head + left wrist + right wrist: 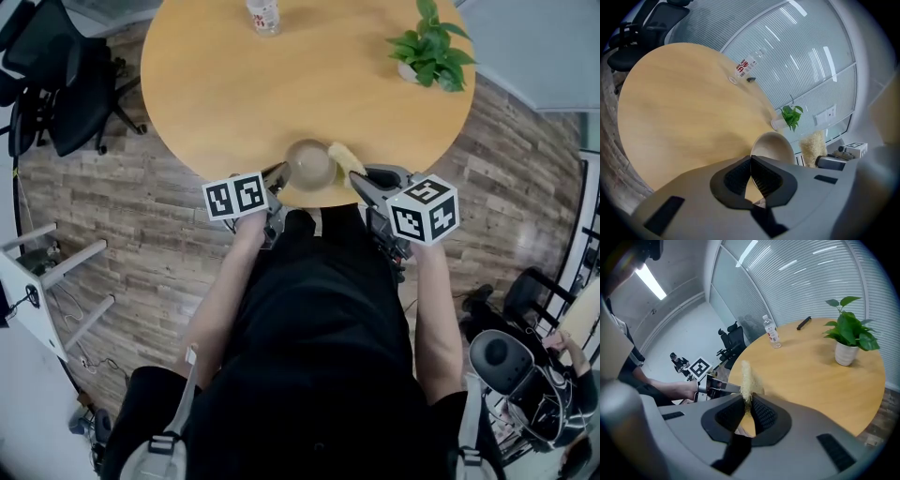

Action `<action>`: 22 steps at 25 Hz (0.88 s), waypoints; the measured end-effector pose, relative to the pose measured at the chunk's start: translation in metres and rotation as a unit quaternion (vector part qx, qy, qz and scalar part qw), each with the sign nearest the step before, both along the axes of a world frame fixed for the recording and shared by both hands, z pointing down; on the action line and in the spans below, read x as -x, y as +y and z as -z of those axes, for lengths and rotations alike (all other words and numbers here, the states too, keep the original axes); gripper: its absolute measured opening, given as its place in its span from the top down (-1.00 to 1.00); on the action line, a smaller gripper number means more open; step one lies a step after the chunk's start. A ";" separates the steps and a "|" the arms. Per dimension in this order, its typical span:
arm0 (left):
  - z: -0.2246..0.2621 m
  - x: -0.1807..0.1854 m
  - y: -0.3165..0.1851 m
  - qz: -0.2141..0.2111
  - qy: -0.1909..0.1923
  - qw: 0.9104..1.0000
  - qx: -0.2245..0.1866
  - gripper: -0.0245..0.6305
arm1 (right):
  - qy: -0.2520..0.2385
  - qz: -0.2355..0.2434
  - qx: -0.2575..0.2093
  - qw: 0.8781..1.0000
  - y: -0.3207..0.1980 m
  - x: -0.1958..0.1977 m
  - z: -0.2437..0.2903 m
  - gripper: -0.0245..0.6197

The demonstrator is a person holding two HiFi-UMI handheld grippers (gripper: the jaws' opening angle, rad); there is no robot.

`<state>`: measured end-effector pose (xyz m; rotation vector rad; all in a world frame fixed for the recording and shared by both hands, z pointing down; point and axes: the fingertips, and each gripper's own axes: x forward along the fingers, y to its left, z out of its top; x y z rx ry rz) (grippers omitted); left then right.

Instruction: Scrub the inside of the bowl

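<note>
Bowl [309, 164] is at the tabletop's [234, 94] near edge. The left tongs [279, 176] are closed on its rim, probably to steady it against scrubbing. The right tongs [361, 183] are clamped on a yellow scrubber [345, 157], held over that same edge and seemingly not yet inside.

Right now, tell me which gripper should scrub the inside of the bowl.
Right. The right gripper is shut on the yellow scrubber, just beside the bowl. The left gripper is shut on the bowl's rim, apparently steadying it.
</note>
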<state>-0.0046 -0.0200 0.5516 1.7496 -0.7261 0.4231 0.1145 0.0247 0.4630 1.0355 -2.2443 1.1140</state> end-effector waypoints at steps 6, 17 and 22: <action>-0.008 -0.017 0.001 -0.001 0.012 1.000 0.028 0.88 | -0.003 -0.024 0.013 1.000 0.007 -0.020 -0.007 0.80; -0.028 -0.021 -0.005 0.005 -0.019 0.999 0.049 0.88 | -0.008 -0.050 0.034 0.998 -0.003 -0.046 -0.017 0.80; -0.032 -0.020 -0.003 0.006 -0.022 0.998 0.056 0.87 | -0.009 -0.047 0.038 0.998 -0.005 -0.046 -0.020 0.80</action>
